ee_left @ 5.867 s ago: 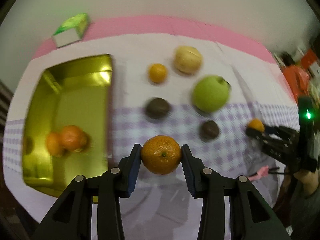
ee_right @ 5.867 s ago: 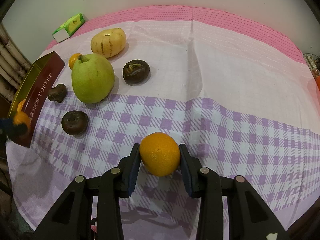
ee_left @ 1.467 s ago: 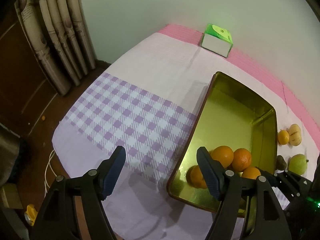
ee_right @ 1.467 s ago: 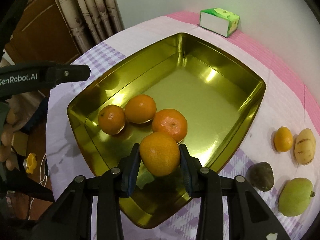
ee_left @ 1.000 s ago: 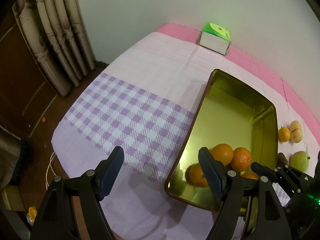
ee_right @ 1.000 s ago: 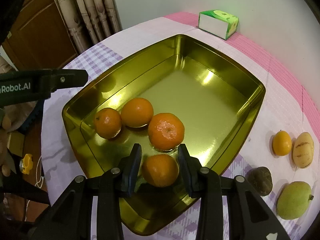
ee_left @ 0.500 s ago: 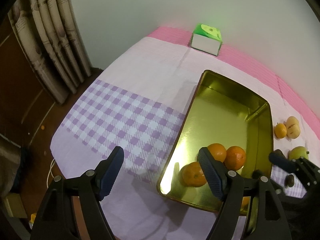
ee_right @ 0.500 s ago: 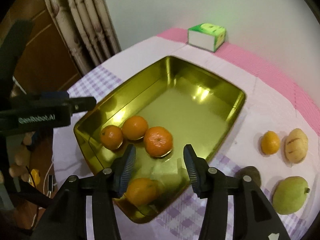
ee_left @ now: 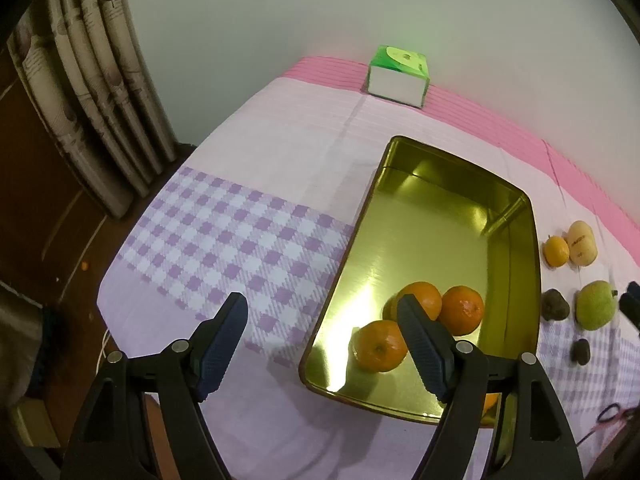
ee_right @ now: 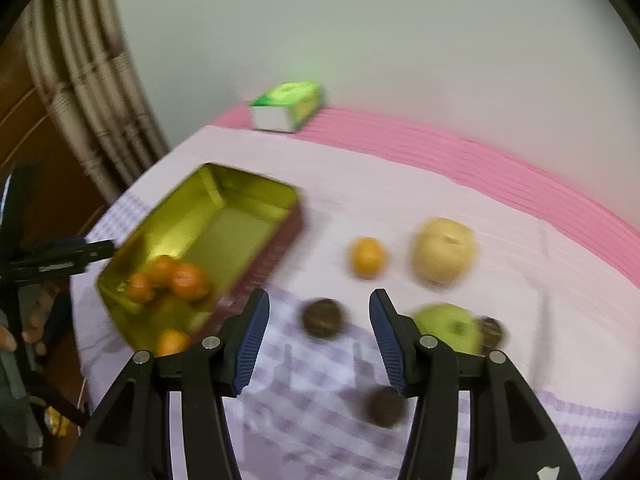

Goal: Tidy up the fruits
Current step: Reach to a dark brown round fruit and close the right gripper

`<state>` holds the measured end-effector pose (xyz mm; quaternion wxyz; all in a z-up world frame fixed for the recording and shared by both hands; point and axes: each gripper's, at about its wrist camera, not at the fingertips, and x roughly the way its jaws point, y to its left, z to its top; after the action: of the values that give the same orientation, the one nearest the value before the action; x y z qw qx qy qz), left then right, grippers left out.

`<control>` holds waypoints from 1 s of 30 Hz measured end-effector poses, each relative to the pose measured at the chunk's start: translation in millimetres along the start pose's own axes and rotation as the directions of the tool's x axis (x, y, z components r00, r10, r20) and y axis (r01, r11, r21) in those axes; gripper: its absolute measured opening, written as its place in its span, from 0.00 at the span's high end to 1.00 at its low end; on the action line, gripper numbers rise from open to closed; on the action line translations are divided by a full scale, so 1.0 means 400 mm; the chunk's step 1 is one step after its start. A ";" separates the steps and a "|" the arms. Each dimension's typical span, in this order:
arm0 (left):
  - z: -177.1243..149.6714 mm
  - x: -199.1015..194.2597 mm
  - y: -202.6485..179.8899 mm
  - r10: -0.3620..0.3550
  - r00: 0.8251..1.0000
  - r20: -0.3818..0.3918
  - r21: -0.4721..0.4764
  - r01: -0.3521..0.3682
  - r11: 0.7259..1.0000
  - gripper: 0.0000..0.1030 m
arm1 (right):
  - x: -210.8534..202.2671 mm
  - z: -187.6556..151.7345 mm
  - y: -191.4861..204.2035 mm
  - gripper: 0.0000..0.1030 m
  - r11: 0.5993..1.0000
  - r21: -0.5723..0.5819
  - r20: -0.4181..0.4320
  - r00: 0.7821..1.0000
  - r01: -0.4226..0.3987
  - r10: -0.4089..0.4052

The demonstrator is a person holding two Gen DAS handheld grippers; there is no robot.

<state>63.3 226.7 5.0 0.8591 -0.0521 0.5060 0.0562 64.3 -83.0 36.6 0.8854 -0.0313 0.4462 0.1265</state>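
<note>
both wrist views angled down at table; share gold tin [ee_left: 516, 264] [ee_right: 256, 196].

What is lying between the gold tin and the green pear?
In the left wrist view, one dark brown fruit lies between the gold tin and the green pear.

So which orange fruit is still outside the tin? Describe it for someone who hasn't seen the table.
Start at the gold tin on the pink and purple cloth. Just past its far right side sits a small orange fruit, touching or nearly touching a pale yellow fruit. It is the only orange one lying on the cloth.
</note>
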 end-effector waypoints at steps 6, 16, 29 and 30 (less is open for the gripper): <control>-0.004 0.001 -0.022 -0.017 1.000 0.002 0.030 0.017 0.999 0.25 | -0.017 -0.053 -0.183 0.51 0.989 0.078 -0.028 0.992 0.126 -0.125; -0.019 -0.015 -0.068 -0.033 0.999 0.018 0.089 0.031 0.996 0.25 | 0.048 -0.154 -0.335 0.51 0.982 0.066 -0.115 0.979 0.176 -0.168; -0.048 -0.048 -0.179 -0.076 0.997 -0.025 0.170 0.079 0.982 0.25 | 0.144 -0.133 -0.359 0.51 0.993 -0.072 -0.102 0.990 0.094 -0.102; -0.048 -0.050 -0.189 -0.075 0.997 -0.028 0.177 0.079 0.981 0.25 | 0.148 -0.131 -0.362 0.51 0.994 -0.072 -0.099 0.991 0.082 -0.089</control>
<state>48.3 148.2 15.8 0.8564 0.0048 0.5158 -0.0233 93.6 -219.9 -50.4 0.8644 -0.0867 0.4847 0.1015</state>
